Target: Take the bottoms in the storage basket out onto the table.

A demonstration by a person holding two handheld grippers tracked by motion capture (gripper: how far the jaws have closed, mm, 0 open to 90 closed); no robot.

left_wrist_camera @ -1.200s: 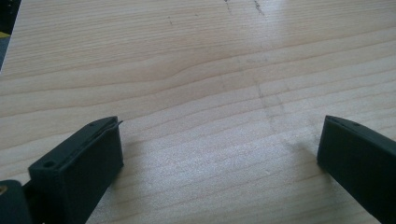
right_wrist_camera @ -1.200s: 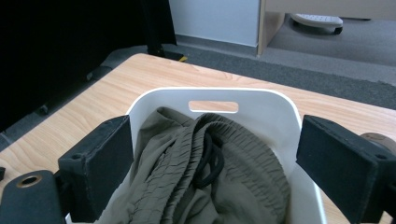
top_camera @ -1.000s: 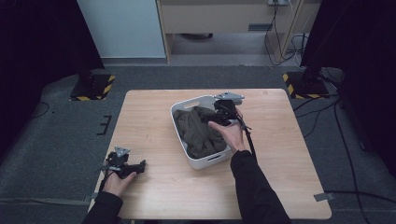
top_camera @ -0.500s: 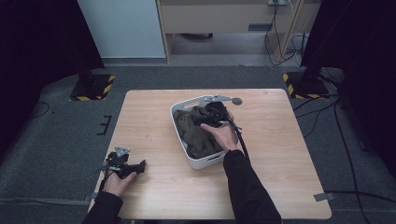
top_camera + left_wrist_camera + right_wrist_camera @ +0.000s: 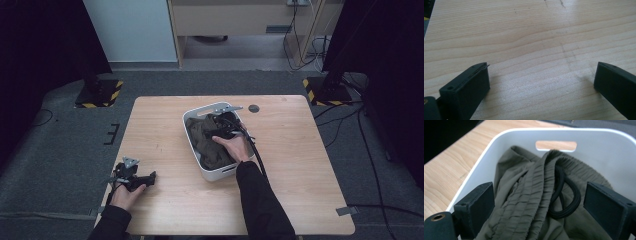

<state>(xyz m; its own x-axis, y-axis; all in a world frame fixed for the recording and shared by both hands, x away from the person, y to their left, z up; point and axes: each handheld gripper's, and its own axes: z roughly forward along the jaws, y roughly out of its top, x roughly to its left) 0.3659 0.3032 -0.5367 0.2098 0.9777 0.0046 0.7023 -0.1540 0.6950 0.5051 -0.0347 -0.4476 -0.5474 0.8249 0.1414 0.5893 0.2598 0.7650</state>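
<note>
A white plastic basket (image 5: 192,145) stands in the middle of the wooden table (image 5: 165,130), with an olive-green garment (image 5: 210,145) bunched inside it. My right gripper (image 5: 214,131) is lowered into the basket over the cloth. In the right gripper view its jaws stand wide apart, the right gripper (image 5: 537,210) straddling the garment's gathered waistband (image 5: 531,187) and a black drawstring loop (image 5: 564,200), with the basket (image 5: 599,147) wall and handle slot behind. My left gripper (image 5: 150,178) rests at the table's near-left corner; in the left gripper view the left gripper (image 5: 541,77) is open over bare wood.
A dark round mark (image 5: 254,108) lies on the table behind the basket. A black cable (image 5: 255,150) trails from the right gripper along the forearm. Yellow-black striped stand bases (image 5: 97,95) sit on the floor beyond both far corners.
My right hand and gripper have moved left and down from the basket's far-right rim into the basket, onto the garment. The left gripper has stayed put.
</note>
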